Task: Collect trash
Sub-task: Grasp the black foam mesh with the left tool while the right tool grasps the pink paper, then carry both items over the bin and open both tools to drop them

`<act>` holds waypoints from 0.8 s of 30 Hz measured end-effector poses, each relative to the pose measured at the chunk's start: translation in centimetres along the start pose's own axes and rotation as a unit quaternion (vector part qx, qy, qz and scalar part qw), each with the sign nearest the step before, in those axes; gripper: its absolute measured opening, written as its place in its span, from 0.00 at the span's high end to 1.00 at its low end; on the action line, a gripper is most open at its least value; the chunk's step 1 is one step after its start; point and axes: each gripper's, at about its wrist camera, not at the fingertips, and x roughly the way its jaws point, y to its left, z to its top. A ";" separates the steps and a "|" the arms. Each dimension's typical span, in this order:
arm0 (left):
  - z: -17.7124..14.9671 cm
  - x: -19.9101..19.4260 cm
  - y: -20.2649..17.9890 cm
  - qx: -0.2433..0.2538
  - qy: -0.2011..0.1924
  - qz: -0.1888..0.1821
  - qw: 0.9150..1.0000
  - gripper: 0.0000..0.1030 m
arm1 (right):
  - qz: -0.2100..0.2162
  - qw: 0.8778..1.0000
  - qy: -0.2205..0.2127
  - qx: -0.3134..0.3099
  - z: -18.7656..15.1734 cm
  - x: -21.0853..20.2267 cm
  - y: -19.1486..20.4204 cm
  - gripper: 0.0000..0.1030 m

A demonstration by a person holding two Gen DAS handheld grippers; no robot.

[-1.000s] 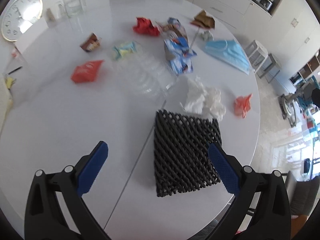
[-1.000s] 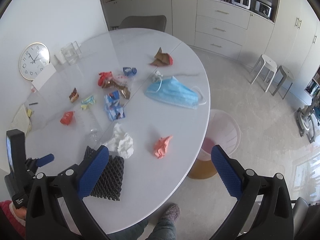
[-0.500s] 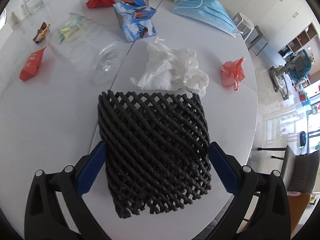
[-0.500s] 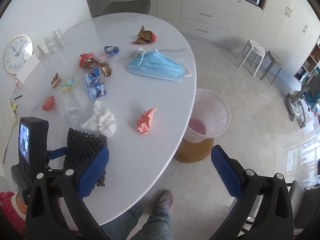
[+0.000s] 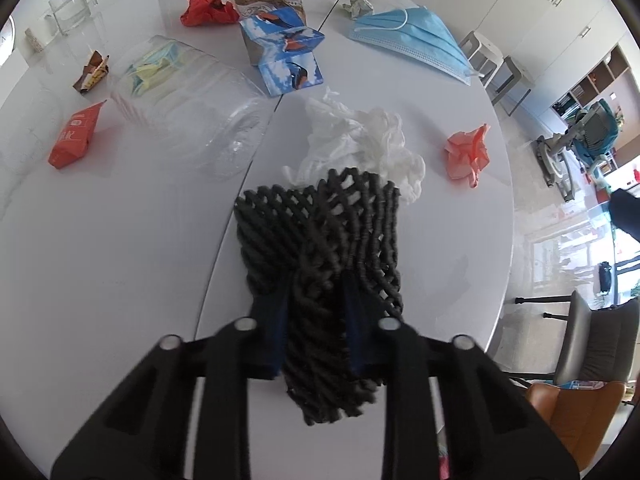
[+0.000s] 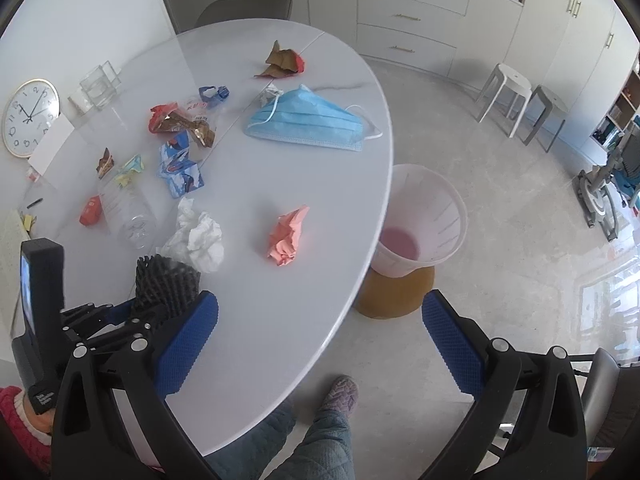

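The left gripper is clamped on the black foam net sleeve at the white table's near edge — crumpled tissue just beyond at 12 o'clock. The right gripper hangs spread wide, holding nothing — pink wastebasket at its 12 o'clock.

The table has a smooth, glossy white top. The foam net is black, matt and rough, an open mesh. The bottle is clear, ribbed plastic. The tissue is soft, crumpled white paper. The mask looks like pleated blue cloth. The bin is pale translucent plastic.
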 end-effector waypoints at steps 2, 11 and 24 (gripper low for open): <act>-0.2 -0.8 0.5 -0.004 -0.005 -0.005 1.000 0.86 | 0.005 1.000 0.002 -0.006 0.4 1.4 0.3 0.02; -0.7 -5.0 0.2 0.023 -0.048 0.001 0.999 0.86 | 0.026 0.999 0.035 0.002 2.9 8.8 1.2 0.37; -0.7 -6.8 -0.1 0.034 -0.064 0.007 0.997 0.86 | 0.028 0.998 0.052 0.012 3.9 10.8 0.9 0.82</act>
